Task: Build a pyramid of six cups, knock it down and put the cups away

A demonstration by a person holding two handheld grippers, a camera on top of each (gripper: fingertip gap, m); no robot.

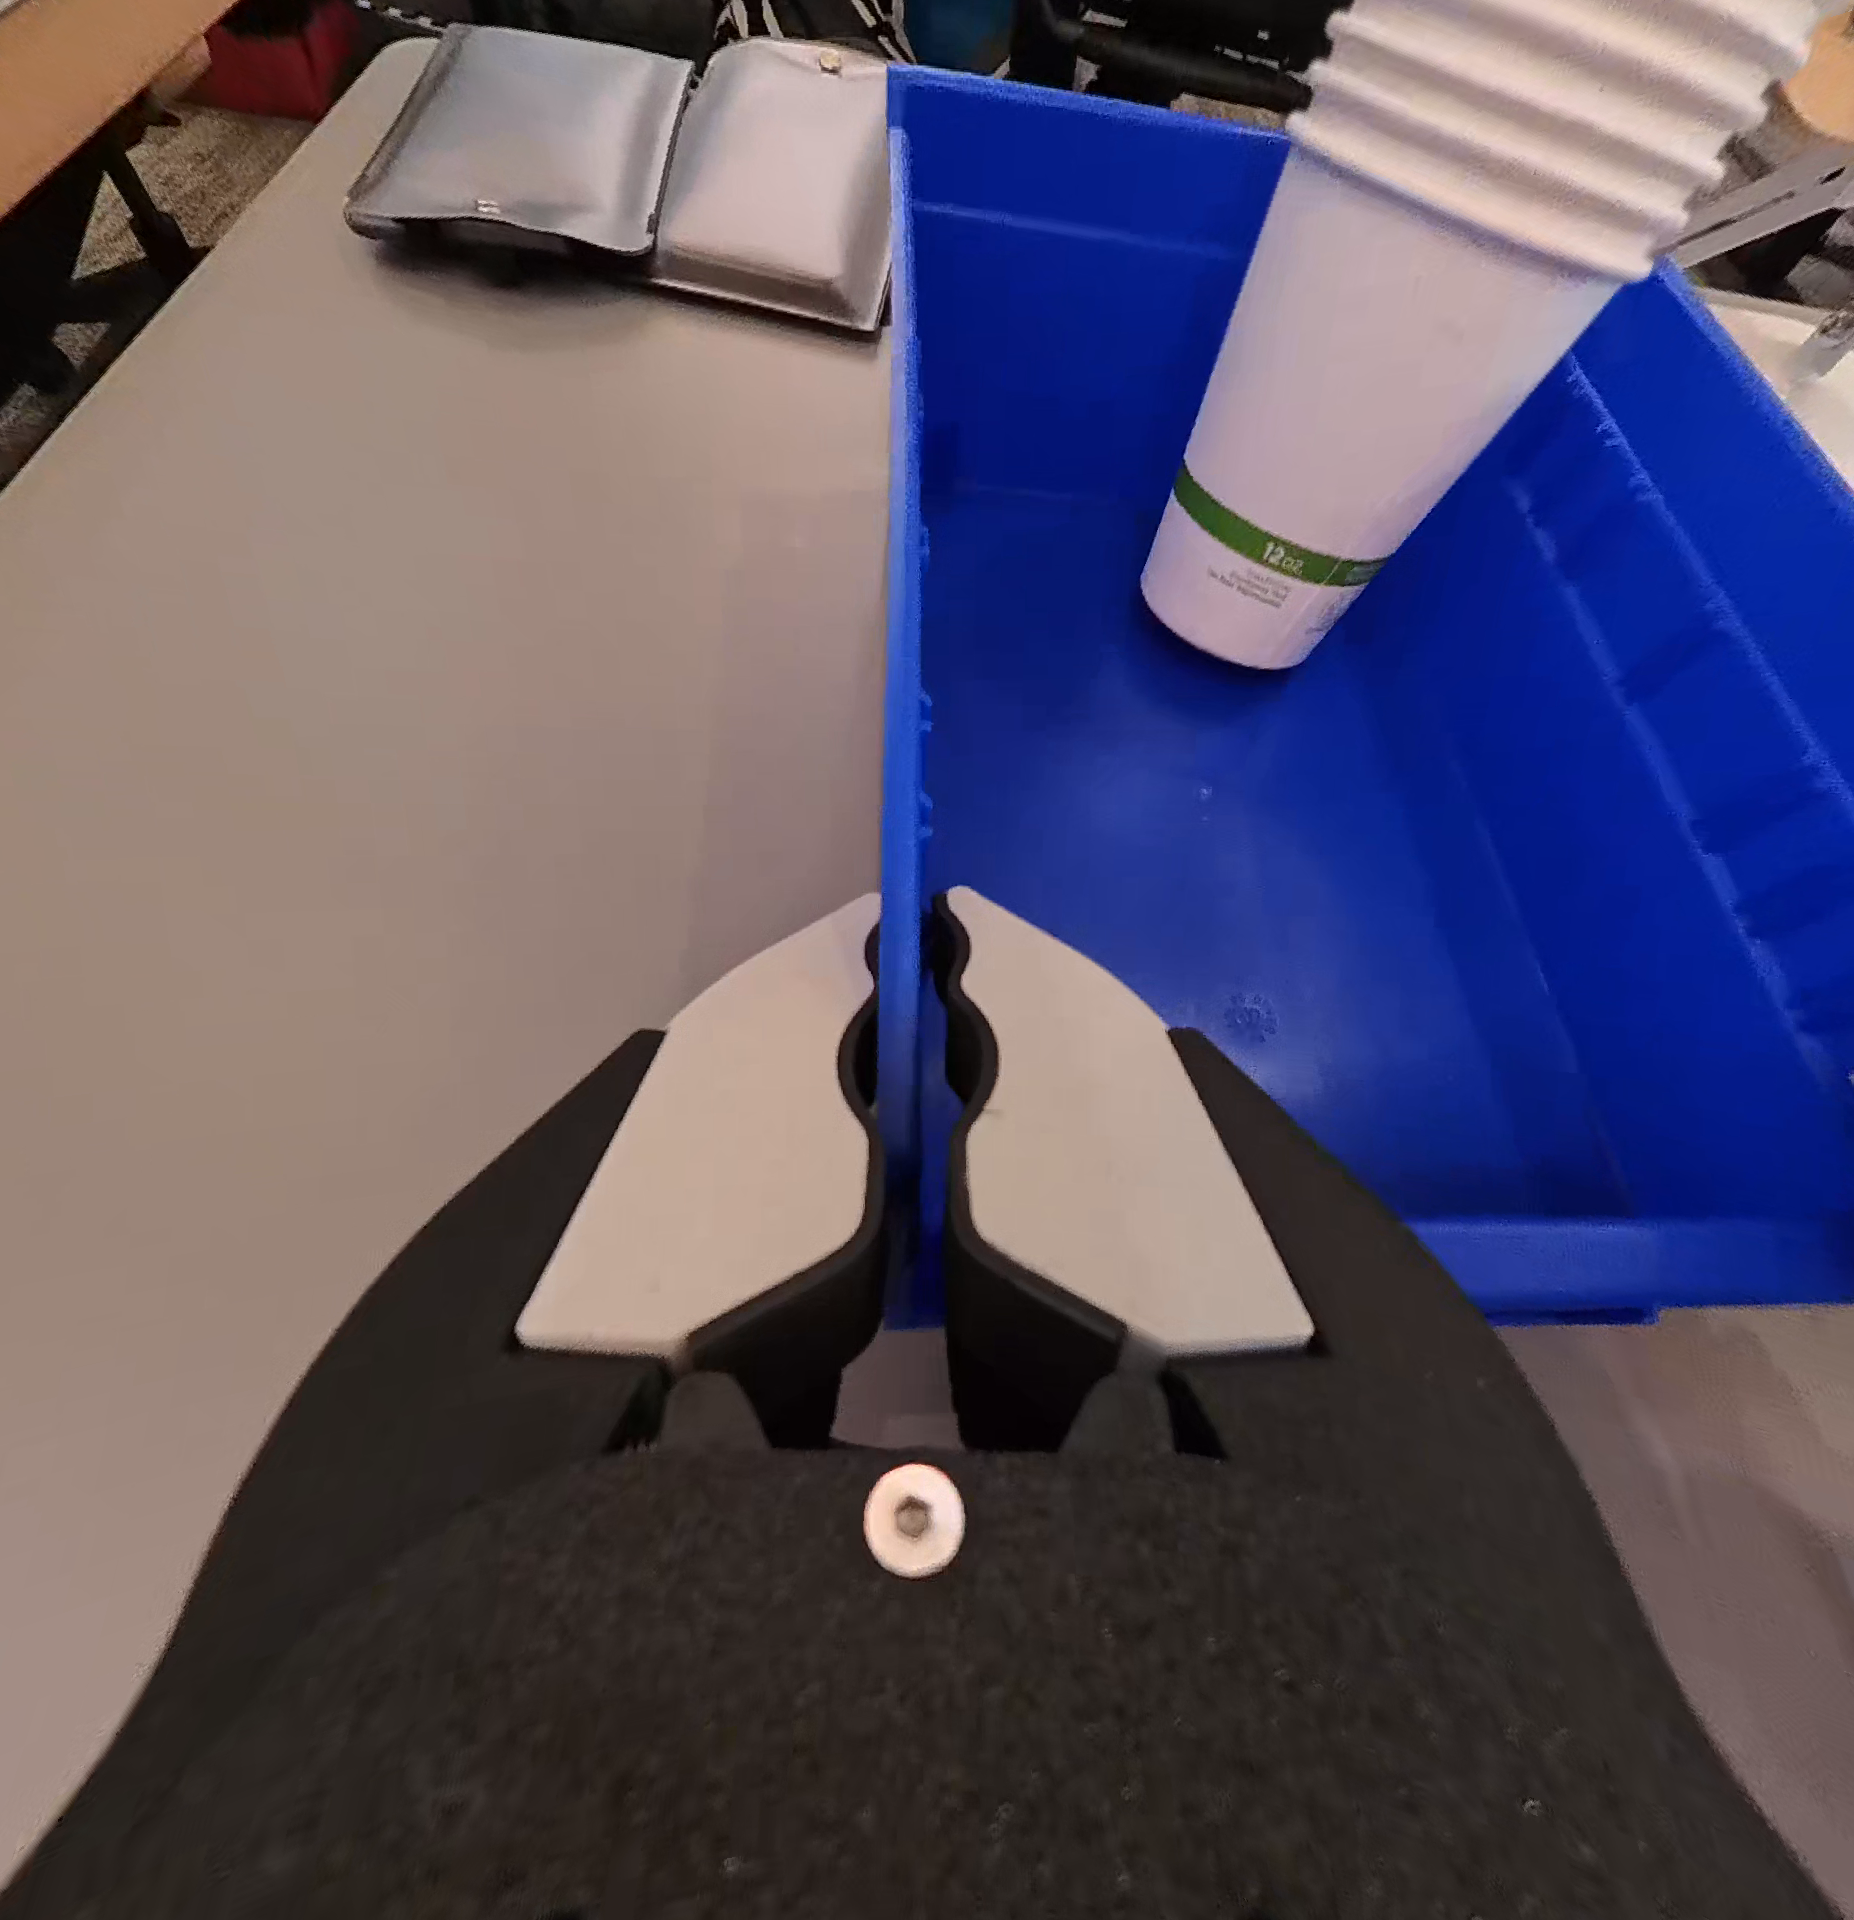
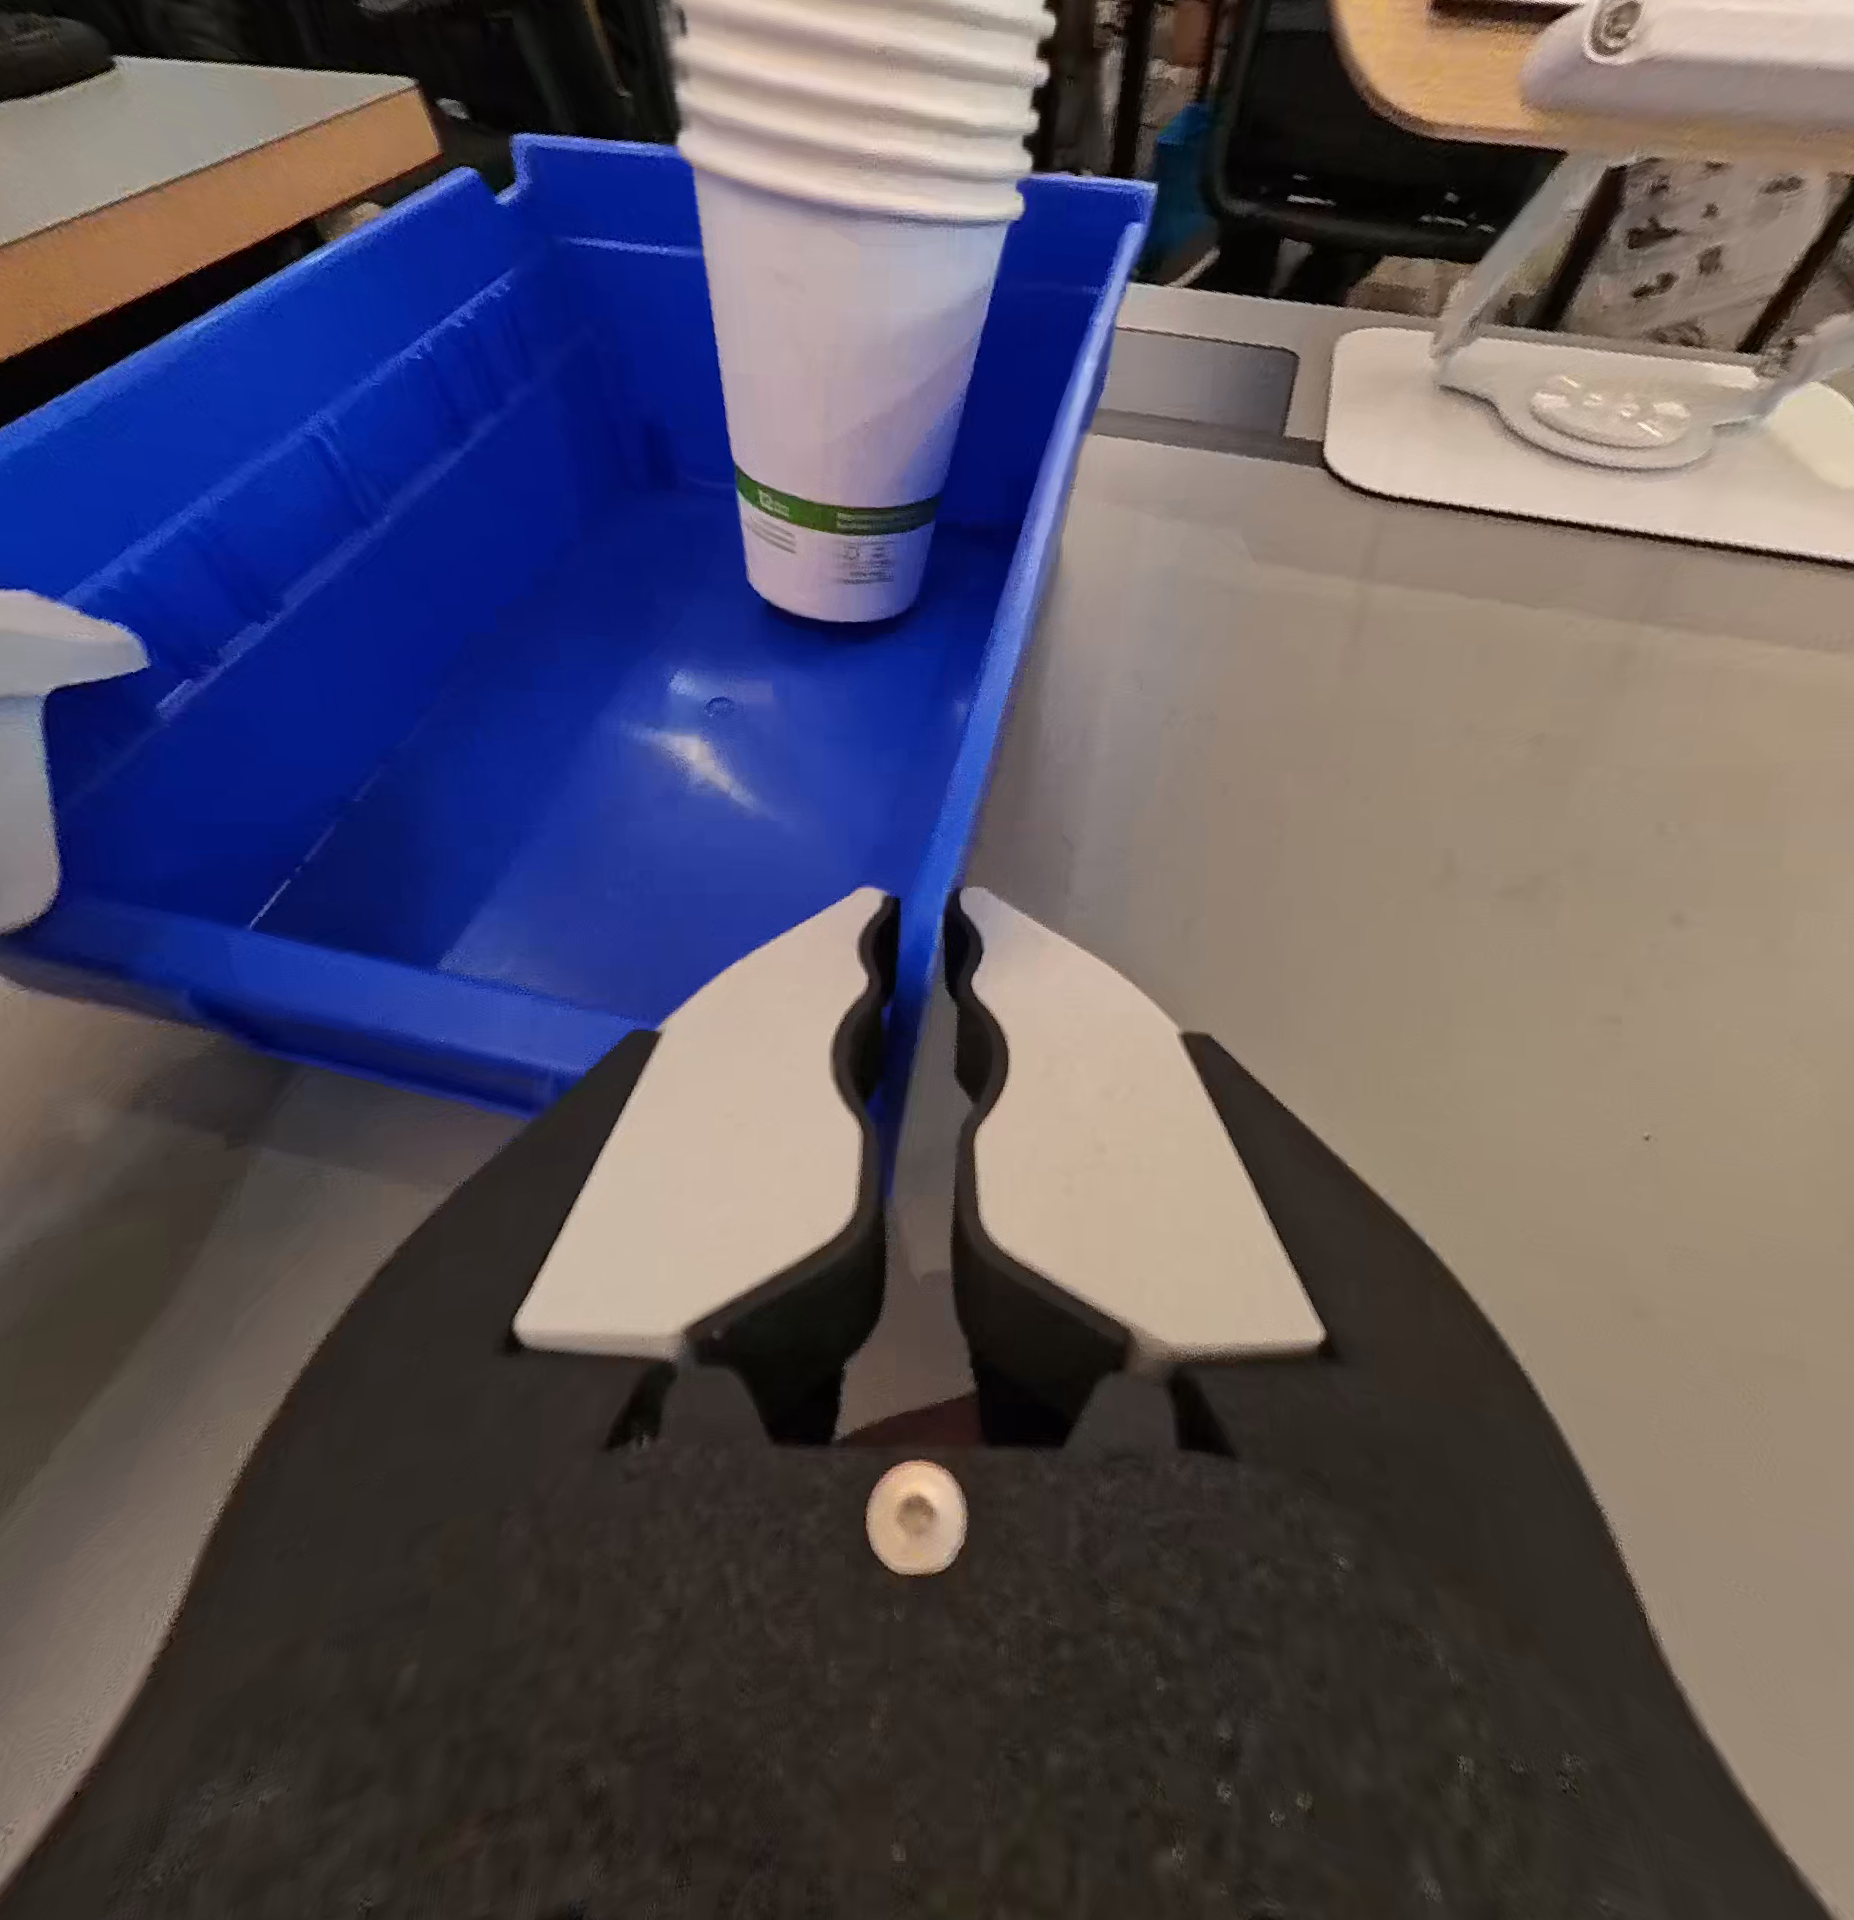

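Observation:
A stack of several nested white paper cups point(image 1: 1349, 416) with a green band stands upright at the far end of a blue plastic bin point(image 1: 1266, 883). My left gripper point(image 1: 907, 914) is shut on the bin's left wall, near its front corner. In the right wrist view my right gripper point(image 2: 923, 914) is shut on the right wall of the bin point(image 2: 487, 831), and the cup stack point(image 2: 850, 364) stands beyond it against the far wall. One grey finger of the left gripper point(image 2: 19, 727) shows at that view's left edge, on the opposite wall.
The bin rests on a grey table point(image 1: 383, 727). An open grey pouch point(image 1: 611, 197) lies at the table's far side, left of the bin. A white mat with a pale stand point(image 2: 1588, 436) lies at the far right. Another table point(image 2: 175, 208) stands beyond the bin.

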